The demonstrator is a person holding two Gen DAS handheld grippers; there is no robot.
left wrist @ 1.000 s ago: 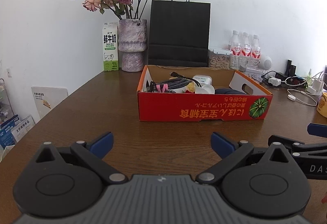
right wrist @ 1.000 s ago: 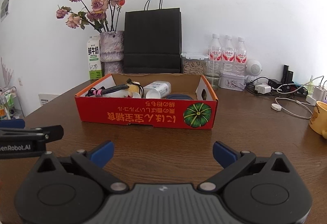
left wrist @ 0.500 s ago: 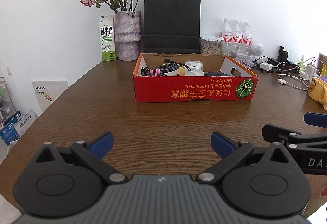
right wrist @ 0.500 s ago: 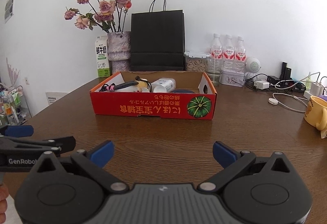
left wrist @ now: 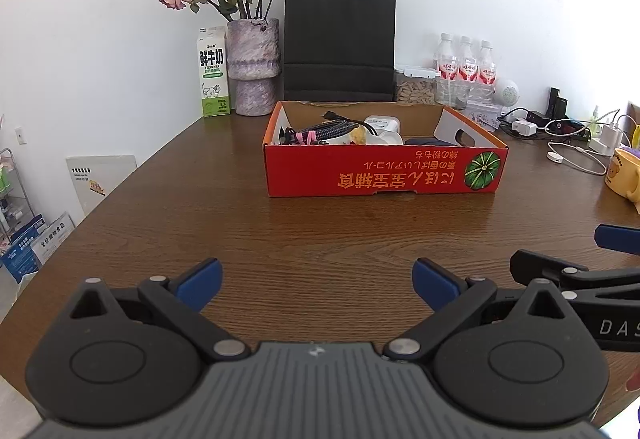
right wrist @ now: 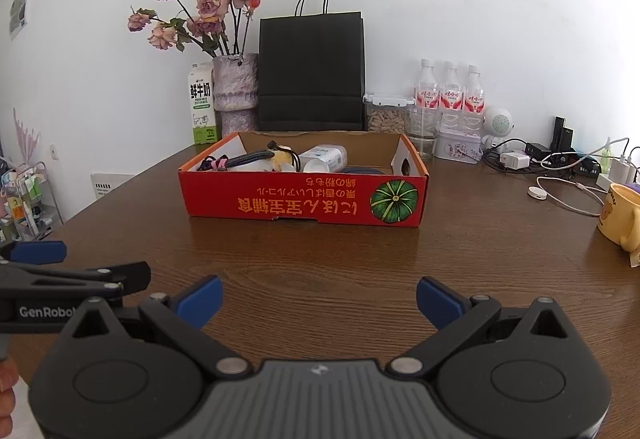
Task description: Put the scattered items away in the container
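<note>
I hold both claws wide open and empty, left gripper and right gripper, side by side near me. The red cardboard box lies straight ahead, long side crosswise, cables and bottle inside; equally reachable.

Left gripper and right gripper, jaws wide, empty.

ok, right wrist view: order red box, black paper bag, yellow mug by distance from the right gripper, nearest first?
From the right gripper, open and empty:
1. Red box: straight ahead, mid-table.
2. Yellow mug: far right edge of the table; its depth is close to the box's, but it sits well off to the side.
3. Black paper bag: behind the box, against the wall.
</note>
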